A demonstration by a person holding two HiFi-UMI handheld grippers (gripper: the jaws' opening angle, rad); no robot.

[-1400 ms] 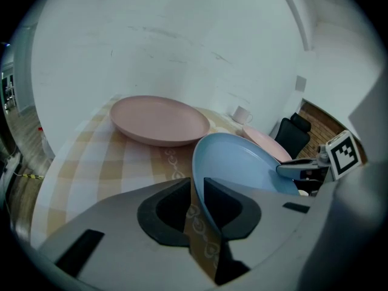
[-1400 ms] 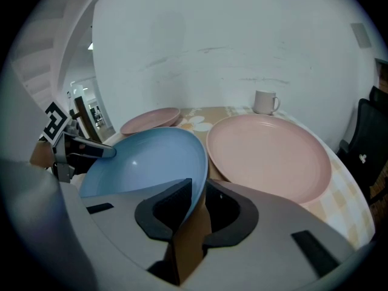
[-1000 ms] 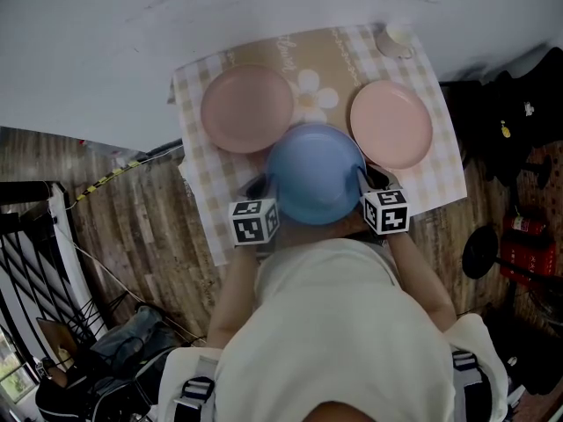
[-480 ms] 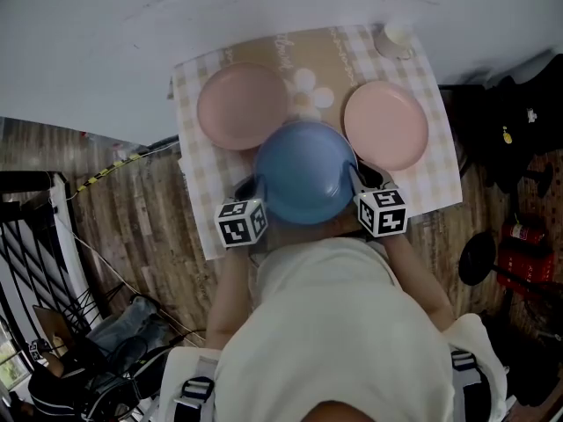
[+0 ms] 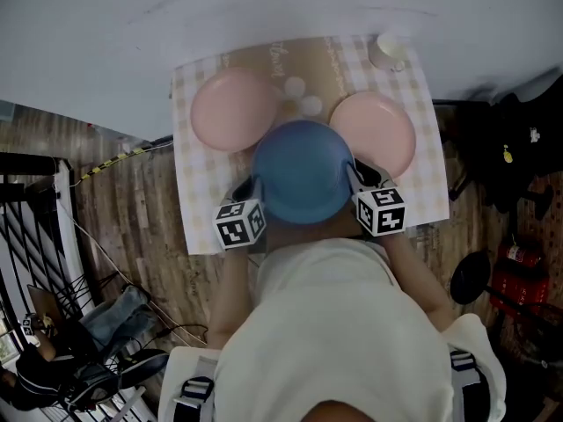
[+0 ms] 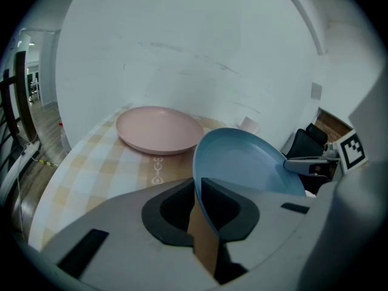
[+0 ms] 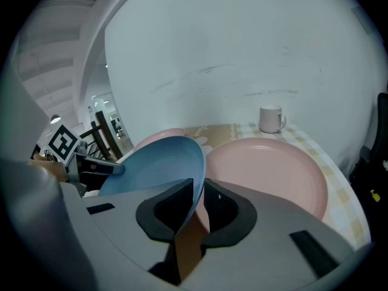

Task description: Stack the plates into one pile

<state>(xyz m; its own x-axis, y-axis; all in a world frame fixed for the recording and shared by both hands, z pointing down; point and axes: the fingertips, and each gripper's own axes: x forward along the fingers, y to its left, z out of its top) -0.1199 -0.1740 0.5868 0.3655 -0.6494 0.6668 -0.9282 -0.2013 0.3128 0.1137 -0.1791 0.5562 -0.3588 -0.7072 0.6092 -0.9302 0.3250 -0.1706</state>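
Two opposite edges of the blue plate (image 5: pixel 303 170) are clamped by the left gripper (image 6: pixel 197 193), its jaws just tightened, and the right gripper (image 7: pixel 199 193), so the plate is now lifted off the worktop (image 5: pixel 198 222), between the pink plates (image 5: pixel 230 110), ready for stacking.

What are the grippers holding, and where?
The blue plate: the left gripper, jaws just closing tighter, pinches its left rim; the right gripper pinches its right rim.
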